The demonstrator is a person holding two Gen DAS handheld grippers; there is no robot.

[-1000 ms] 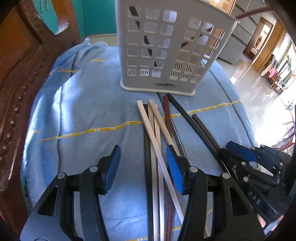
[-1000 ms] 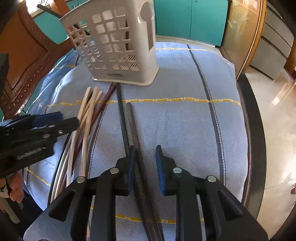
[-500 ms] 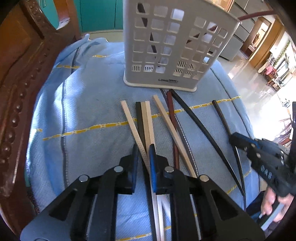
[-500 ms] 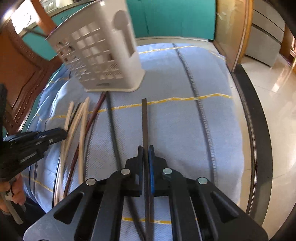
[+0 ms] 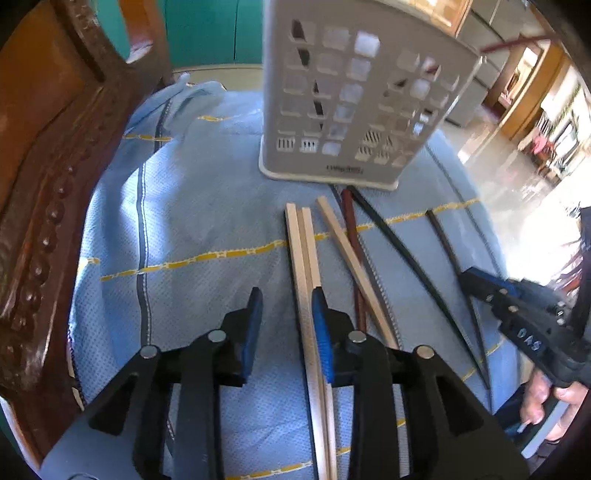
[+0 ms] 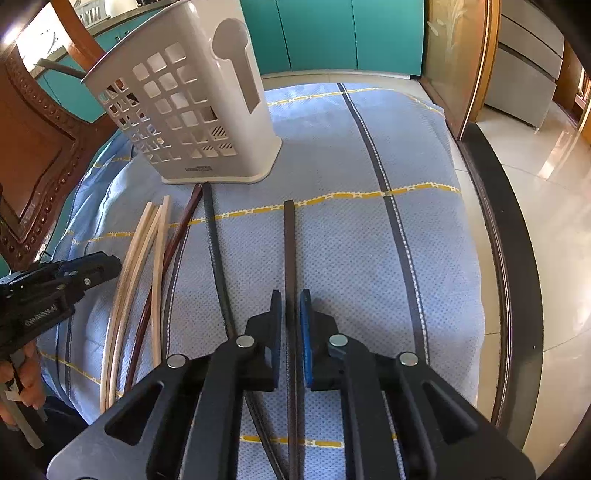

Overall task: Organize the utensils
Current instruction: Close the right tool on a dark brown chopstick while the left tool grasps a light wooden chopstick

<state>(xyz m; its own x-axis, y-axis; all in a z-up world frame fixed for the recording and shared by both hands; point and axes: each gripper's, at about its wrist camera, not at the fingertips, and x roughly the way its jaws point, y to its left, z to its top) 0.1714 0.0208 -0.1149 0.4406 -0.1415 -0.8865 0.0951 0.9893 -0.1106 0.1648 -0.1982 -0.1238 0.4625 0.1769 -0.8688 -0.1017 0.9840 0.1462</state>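
A white perforated utensil holder [image 5: 354, 103] stands upright on the blue cloth; it also shows in the right wrist view [image 6: 192, 110]. Several chopsticks lie in front of it: pale wooden ones [image 5: 304, 254], a dark red one [image 5: 351, 229] and black ones [image 5: 402, 254]. My left gripper [image 5: 286, 332] is open, low over the cloth, with two pale chopsticks [image 6: 129, 273] lying between its fingers close against the right finger [image 5: 321, 332]. My right gripper [image 6: 290, 332] is shut on a dark chopstick [image 6: 289, 251] that points at the holder.
A carved brown wooden chair back [image 5: 48, 184] stands close on the left. The blue checked cloth [image 6: 351, 240] covers a round table whose dark rim [image 6: 506, 258] shows on the right. Teal cabinets [image 6: 332, 33] stand behind.
My left gripper was shut on the pale chopsticks half a second ago and has opened. My right gripper stays shut on the dark chopstick, which has shifted a little right.
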